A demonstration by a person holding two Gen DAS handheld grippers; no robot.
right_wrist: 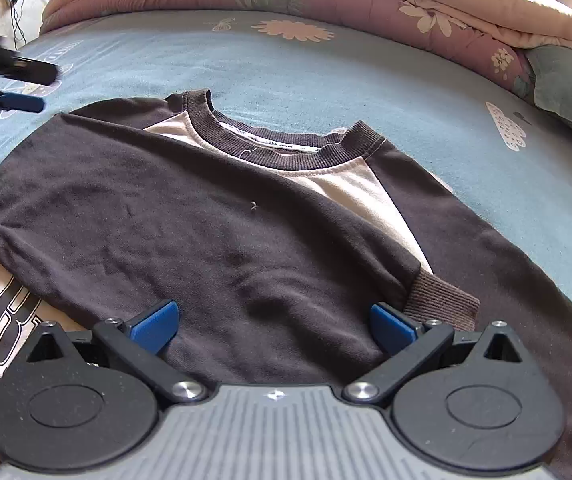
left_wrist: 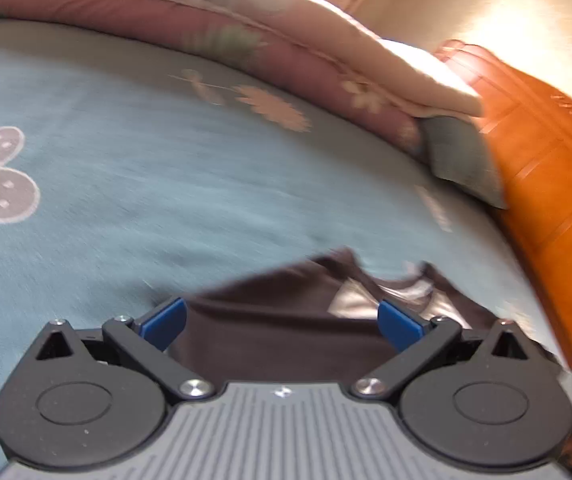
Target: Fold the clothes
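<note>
- Right wrist view: the sweatshirt (right_wrist: 245, 220), dark brown with a cream chest panel, lies flat on the bed (right_wrist: 326, 68), collar at the far side.
- One dark sleeve (right_wrist: 205, 216) lies folded across the chest, its ribbed cuff (right_wrist: 442, 300) just beside my right tool (right_wrist: 273, 322). The other sleeve (right_wrist: 486, 220) runs straight down the right side.
- My right tool hangs low over the folded sleeve, fingers apart, gripping nothing.
- Left wrist view is blurred; my left tool (left_wrist: 281, 322) also stands apart and empty, over a dark edge of the garment.
- I judge the sleeve stage is in hand: one sleeve lies in, one out.
- The next move seems to call for pinching the right sleeve and laying it across.
- A floral quilt (right_wrist: 326, 4) lies bunched along the far side.
</note>
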